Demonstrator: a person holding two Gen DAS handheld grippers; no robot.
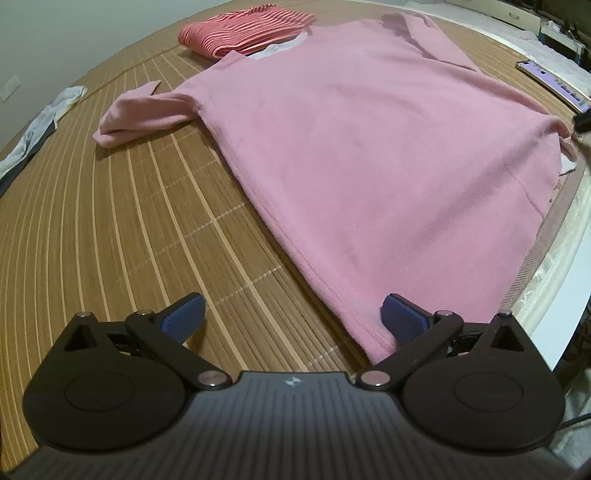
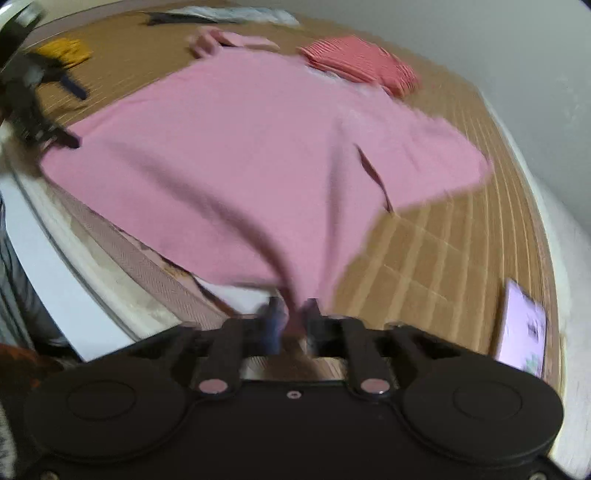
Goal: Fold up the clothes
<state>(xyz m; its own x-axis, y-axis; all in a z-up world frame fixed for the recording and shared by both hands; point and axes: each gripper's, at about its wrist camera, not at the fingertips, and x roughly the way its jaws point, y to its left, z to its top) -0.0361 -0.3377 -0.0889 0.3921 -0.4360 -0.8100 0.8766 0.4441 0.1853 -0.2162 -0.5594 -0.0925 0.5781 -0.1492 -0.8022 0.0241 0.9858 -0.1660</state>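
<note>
A pink long-sleeved top (image 1: 369,147) lies spread flat on a bamboo mat (image 1: 129,240). In the left wrist view my left gripper (image 1: 293,317) stands open at the near hem corner. Its right blue pad (image 1: 402,319) touches the cloth's edge and its left pad (image 1: 184,317) hangs over bare mat. In the blurred right wrist view my right gripper (image 2: 293,312) is shut on the other hem corner of the pink top (image 2: 258,147), and the cloth rises in a ridge to the jaws. The left gripper (image 2: 72,114) shows at the far left edge of the top.
A folded red striped garment (image 1: 240,33) (image 2: 362,62) lies beyond the collar. White and dark clothes (image 1: 40,122) sit at the mat's left edge, and a yellow garment (image 2: 66,51) lies farther off. A purple flat box (image 2: 522,328) (image 1: 554,81) rests near the right gripper. The bed edge (image 2: 110,295) runs along the hem.
</note>
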